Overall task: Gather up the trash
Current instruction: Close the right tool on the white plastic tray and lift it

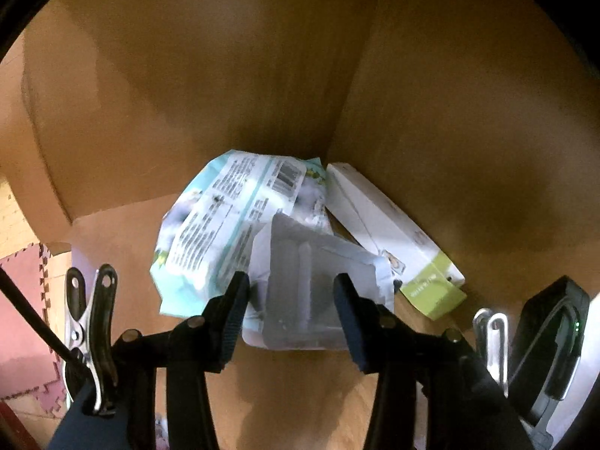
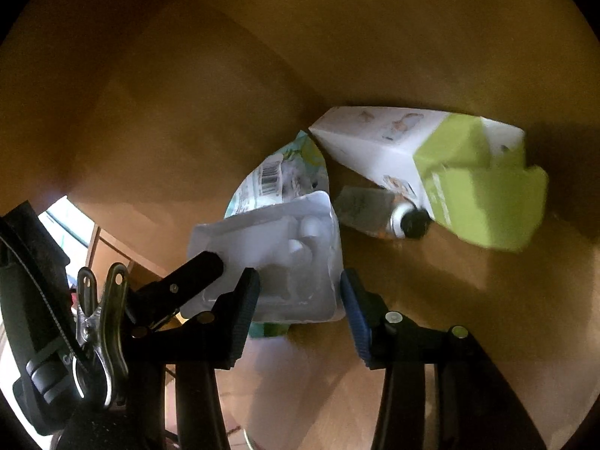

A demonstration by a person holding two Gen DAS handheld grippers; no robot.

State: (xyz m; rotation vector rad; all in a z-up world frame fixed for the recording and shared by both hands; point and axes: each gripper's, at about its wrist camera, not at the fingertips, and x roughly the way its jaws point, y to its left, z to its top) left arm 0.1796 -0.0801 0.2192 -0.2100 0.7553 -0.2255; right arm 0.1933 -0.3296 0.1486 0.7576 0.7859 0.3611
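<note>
One cardboard box [image 1: 468, 112] holds four pieces of trash. From left to right along its floor: a pale blue printed pouch [image 1: 210, 232], a clear plastic blister tray [image 1: 307, 281], a small black-capped tube [image 2: 375, 213] at frame centre, and a white-and-green carton [image 1: 393, 240]. Pink foam floor mat [image 1: 22, 311] shows lower left. The left gripper [image 1: 292, 296] stands released, jaws astride the tray; the right gripper [image 2: 300, 296] is likewise released over it.

I am seeing a barcode and blocks of small print on the crumpled pale-blue packet [image 1: 225, 221], and a line of white lettering on the green end of the white carton [image 1: 431, 285]; nothing is reading clearly.
</note>
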